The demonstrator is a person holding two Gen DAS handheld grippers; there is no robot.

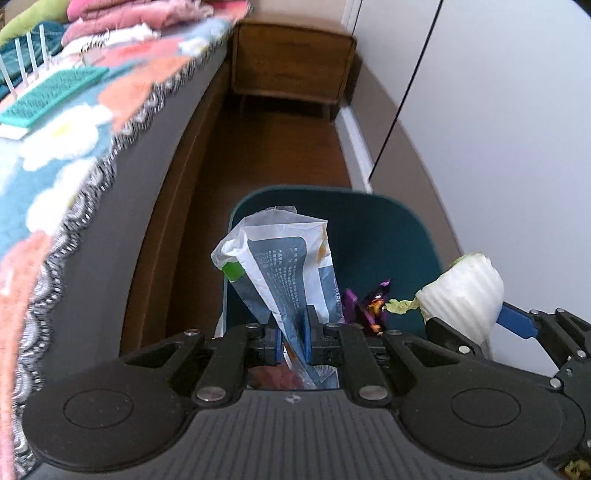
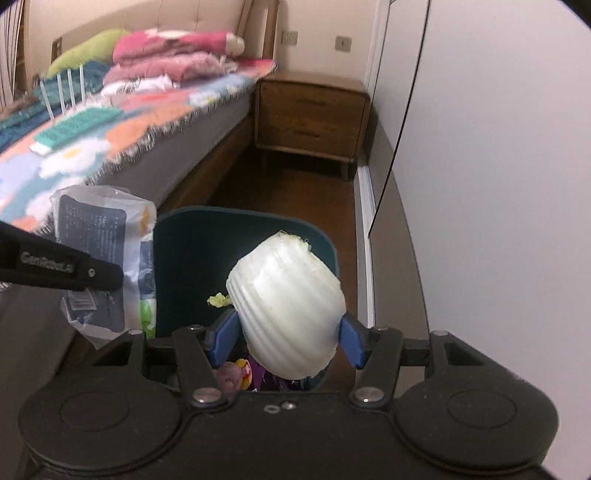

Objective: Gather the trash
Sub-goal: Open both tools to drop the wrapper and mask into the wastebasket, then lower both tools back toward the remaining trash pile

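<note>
Both loads above the teal bin (image 2: 321, 236): left gripper (image 1: 291, 336) clamped on plastic wrapper (image 1: 280, 258), right gripper (image 2: 288, 339) pinching cabbage chunk (image 2: 288, 310) (wrappers already inside), so centre each before releasing.

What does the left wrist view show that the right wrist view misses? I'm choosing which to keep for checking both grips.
Only the left wrist view shows the left gripper shut on the wrapper and a purple scrap over the bin.

Only the right wrist view shows both pads of the right gripper pressing on the cabbage, plus the headboard and wall sockets.

Both show wrapper, cabbage, bin, bed and nightstand.
</note>
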